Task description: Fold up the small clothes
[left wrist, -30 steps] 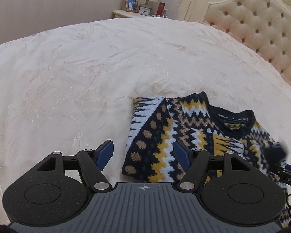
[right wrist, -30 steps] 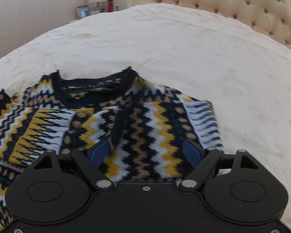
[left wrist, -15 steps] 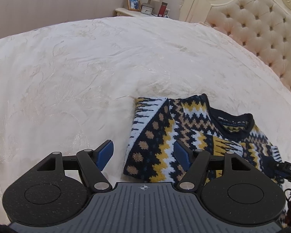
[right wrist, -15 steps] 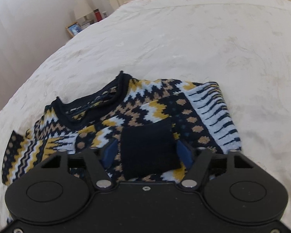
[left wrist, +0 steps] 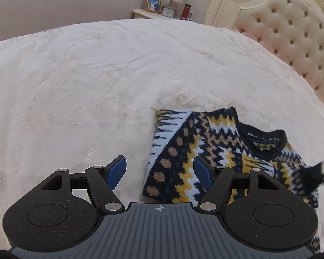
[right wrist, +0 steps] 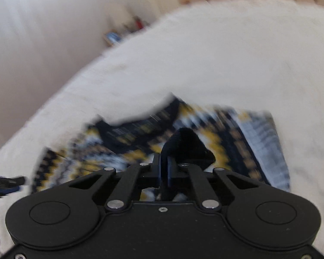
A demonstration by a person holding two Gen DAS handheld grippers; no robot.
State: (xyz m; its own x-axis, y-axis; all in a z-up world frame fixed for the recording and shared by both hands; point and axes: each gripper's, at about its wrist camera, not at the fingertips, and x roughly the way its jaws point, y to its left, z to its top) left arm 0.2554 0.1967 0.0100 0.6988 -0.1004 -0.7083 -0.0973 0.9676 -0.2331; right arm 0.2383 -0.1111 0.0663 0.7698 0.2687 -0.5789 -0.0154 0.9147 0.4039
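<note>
Mid-fold, by the look: right gripper (right wrist: 164,168) pinched on the dark cuff (right wrist: 188,144) above the patterned sweater (left wrist: 205,149) lying near on the bed (left wrist: 97,75), left gripper (left wrist: 159,168) wide, empty; next, lay that sleeve across.

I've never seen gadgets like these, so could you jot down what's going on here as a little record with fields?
Setting: bed with cream cover, tufted headboard
Garment: patterned sweater, partly folded, lying on the bed
Left gripper: open, empty, at the sweater's edge
Right gripper: shut on dark cuff of the sweater
Right view: blurred
Background: nightstand with photo frame, lamp
</note>
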